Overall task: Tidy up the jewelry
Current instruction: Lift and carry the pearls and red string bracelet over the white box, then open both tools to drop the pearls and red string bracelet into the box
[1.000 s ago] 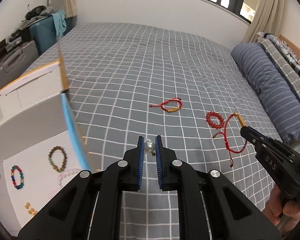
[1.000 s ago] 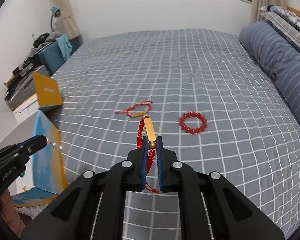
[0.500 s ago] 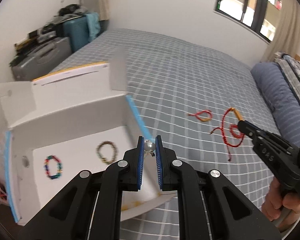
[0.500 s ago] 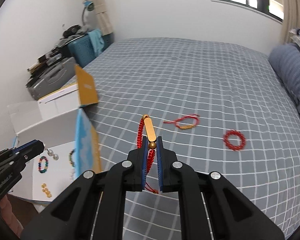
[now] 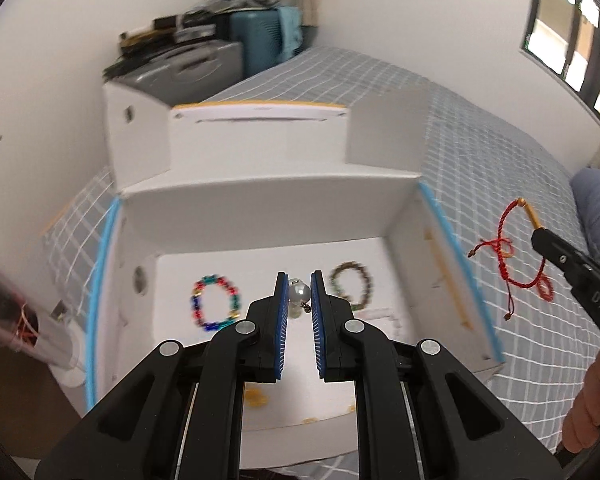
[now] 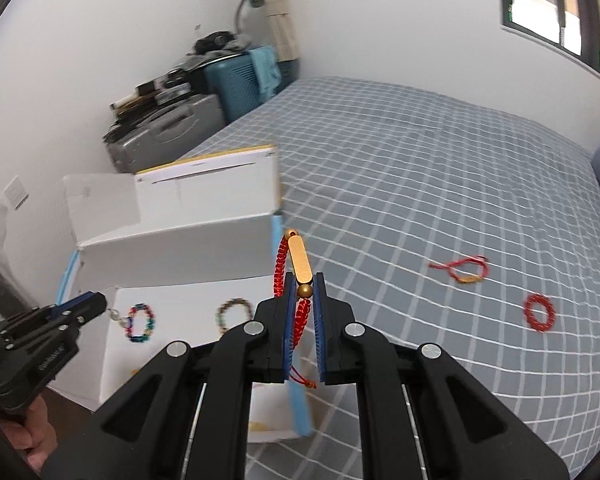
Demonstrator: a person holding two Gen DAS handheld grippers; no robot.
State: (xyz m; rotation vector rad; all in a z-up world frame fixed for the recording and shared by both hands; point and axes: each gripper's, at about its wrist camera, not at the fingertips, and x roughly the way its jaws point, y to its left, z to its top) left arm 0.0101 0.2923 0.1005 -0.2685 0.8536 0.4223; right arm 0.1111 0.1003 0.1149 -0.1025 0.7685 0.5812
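Pearl piece is clamped in left gripper directly above open box floor, while red cord bracelet is clamped in right gripper beside the box.

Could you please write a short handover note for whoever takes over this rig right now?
Left claw: shut on a pearl piece, held above the open white box.
Right claw: shut on a red cord bracelet with a gold bar, held beside the box, over the grey checked bed.
Done: a multicoloured bead bracelet and a dark bead bracelet lie on the box floor, plus small yellow pieces near the front, blurred.
Left: release both held pieces into the box, then collect the red bead bracelet and the red cord bracelet lying on the bed.
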